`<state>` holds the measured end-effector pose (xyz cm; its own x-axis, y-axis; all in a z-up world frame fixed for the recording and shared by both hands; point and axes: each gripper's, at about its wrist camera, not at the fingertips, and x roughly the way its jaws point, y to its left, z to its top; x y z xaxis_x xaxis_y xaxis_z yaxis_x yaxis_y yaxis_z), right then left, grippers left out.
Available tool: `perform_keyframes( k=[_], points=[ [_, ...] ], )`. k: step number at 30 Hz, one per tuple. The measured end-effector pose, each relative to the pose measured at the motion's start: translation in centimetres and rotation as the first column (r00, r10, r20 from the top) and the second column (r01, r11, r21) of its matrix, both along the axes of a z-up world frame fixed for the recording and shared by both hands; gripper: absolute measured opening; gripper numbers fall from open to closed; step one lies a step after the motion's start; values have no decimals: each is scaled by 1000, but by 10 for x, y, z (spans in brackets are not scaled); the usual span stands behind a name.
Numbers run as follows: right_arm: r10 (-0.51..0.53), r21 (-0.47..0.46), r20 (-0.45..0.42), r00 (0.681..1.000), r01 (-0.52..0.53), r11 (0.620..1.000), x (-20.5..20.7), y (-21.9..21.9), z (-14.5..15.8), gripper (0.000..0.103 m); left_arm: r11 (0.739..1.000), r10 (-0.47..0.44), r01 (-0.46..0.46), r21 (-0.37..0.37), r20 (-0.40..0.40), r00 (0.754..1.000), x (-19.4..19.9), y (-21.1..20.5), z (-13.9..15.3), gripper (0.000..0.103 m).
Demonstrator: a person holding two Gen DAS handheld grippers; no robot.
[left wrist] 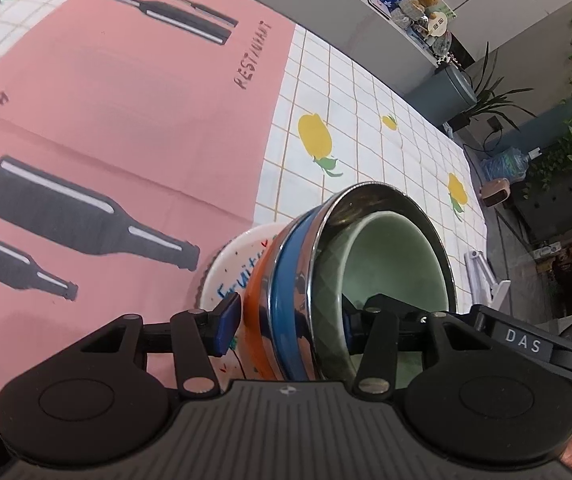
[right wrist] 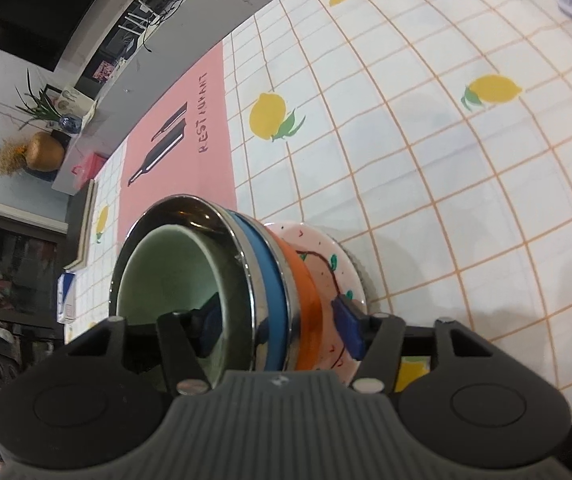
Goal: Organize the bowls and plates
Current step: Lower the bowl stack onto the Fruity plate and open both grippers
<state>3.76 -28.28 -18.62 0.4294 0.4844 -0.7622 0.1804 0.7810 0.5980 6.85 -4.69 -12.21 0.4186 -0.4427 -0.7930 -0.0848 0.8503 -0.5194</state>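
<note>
Both grippers clamp one nested stack above the lemon-print tablecloth [right wrist: 425,168]. Left gripper [left wrist: 286,320] and right gripper [right wrist: 276,326] each pinch across the white plate [left wrist: 234,264], orange bowl [right wrist: 305,292], blue-banded steel bowl [left wrist: 291,276] and green bowl [left wrist: 389,264], seemingly tilted, beside the pink placemat [left wrist: 126,112].

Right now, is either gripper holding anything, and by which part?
Both grip the nested stack of bowls on a plate across its rims: left gripper and right gripper, opposite sides.
</note>
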Motion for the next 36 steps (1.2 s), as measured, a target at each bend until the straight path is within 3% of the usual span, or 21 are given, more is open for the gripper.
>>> perform_keyframes(
  k=[4, 9, 16, 21, 26, 32, 36],
  points=[
    [4, 1, 1, 1000, -4, 1000, 1, -1, 2, 65, 1000, -3, 2, 18, 36, 999, -1, 2, 8, 70],
    [17, -31, 26, 1000, -16, 999, -2, 1, 16, 68, 995, -45, 36, 90, 101, 994, -6, 2, 28, 73],
    [59, -188, 143, 988, -31, 982, -22, 10, 63, 73, 972, -124, 75, 225, 213, 969, -27, 5, 72, 73],
    [119, -299, 219, 968, -49, 953, -48, 20, 98, 75, 944, -186, 92, 317, 281, 941, -54, 7, 106, 73],
    [174, -379, 278, 945, -59, 924, -81, 33, 120, 76, 924, -227, 77, 374, 377, 898, -89, 10, 134, 73],
    [227, -451, 328, 917, -59, 891, -126, 47, 130, 79, 884, -303, 76, 461, 443, 844, -127, 7, 150, 74],
    [247, -498, 337, 908, -50, 866, -156, 57, 124, 80, 868, -330, 81, 490, 447, 831, -149, 6, 150, 79]
  ],
)
